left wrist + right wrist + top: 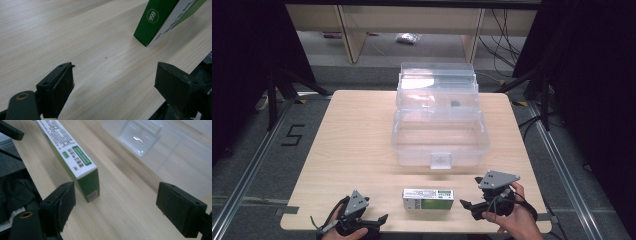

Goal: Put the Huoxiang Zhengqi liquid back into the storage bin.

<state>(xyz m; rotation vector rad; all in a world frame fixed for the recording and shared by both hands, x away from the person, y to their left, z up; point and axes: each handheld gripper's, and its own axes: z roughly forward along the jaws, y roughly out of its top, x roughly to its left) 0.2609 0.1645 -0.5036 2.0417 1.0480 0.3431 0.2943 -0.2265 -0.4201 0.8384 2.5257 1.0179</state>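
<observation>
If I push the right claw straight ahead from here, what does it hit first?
Probably the end of the green and white box, sitting just ahead of the right claw toward its left jaw. The clear bin lies beyond; depth is hard to judge.

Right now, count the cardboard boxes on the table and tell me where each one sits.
1. The green and white box lies flat near the table's near edge, between the left claw and the right claw, in front of the open clear plastic case.
</observation>
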